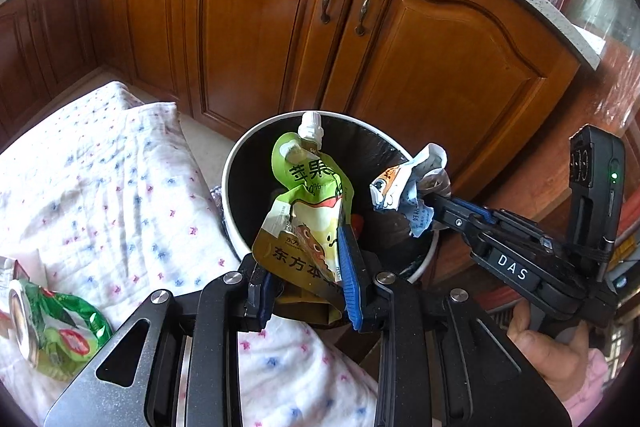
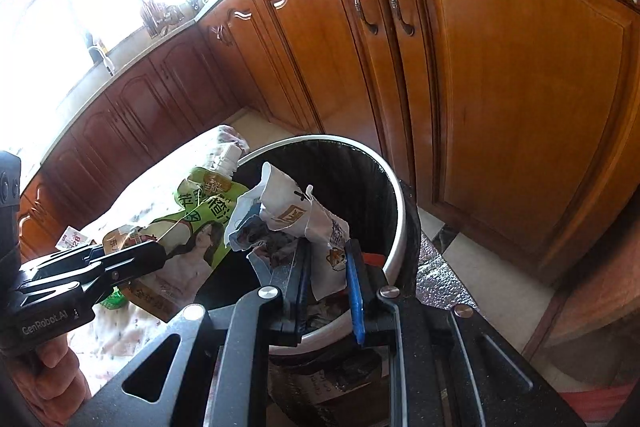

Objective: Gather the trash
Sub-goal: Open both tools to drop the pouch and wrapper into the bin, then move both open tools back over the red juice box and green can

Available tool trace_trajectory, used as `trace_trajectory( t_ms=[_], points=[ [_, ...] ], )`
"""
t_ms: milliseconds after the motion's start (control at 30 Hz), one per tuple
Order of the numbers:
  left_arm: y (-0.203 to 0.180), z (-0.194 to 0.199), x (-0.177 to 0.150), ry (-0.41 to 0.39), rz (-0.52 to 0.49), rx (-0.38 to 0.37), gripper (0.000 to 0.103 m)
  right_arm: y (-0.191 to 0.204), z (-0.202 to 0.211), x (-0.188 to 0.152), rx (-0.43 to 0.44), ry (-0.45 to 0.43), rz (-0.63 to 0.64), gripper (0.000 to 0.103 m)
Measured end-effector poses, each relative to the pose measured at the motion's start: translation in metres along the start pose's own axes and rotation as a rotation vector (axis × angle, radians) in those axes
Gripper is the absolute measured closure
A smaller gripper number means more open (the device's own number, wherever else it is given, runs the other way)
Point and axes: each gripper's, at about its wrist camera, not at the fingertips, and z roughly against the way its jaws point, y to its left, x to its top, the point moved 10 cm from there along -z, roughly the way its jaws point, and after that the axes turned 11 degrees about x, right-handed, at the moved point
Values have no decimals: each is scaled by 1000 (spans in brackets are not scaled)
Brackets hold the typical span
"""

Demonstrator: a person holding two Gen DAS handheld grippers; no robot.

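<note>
I see a patterned cloth (image 1: 100,187) covering the surface; a green wrapper (image 1: 68,339) lies on it at my left.

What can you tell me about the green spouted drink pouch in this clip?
The green drink pouch is a flexible foil-like pack, lime green above and olive-gold below, with a white screw spout on top, printed Chinese characters and a cartoon figure; its other face, seen from the right wrist, shows a printed portrait. It looks crumpled and emptied. The left gripper pinches its lower part between blue-padded fingers, holding it upright, spout up, at the rim of the black-lined trash bin.
</note>
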Motion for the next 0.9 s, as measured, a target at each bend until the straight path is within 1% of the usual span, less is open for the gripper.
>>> trace_trajectory(
  t_ms=[267,300,333,367,400,433,467,567,700,767,900],
  points=[
    [-5,-12,5,17,4,11,76,-5,-9,3,-9,32,5,86],
    [-6,-13,6,18,4,12,75,-5,-10,3,-12,34,6,84],
    [-7,-14,6,21,3,13,75,-5,-11,3,-11,37,8,81],
    [-7,-15,7,24,4,9,74,-6,-12,4,-15,39,8,80],
    [-8,-16,8,25,8,9,71,-4,-13,5,-13,42,10,79],
    [-7,-17,9,28,10,15,68,-5,-12,5,-13,41,11,73],
    [-7,-17,10,29,13,12,63,-4,-10,6,-10,35,10,70],
    [-5,-12,11,14,24,12,58,-4,-4,8,0,12,1,67],
    [1,1,6,-8,46,3,58,-2,10,6,25,-32,-26,65],
    [5,11,1,-24,57,-7,58,2,17,4,43,-59,-36,62],
    [15,29,-14,-52,93,-24,58,17,31,-2,90,-123,-60,45]
  ],
)
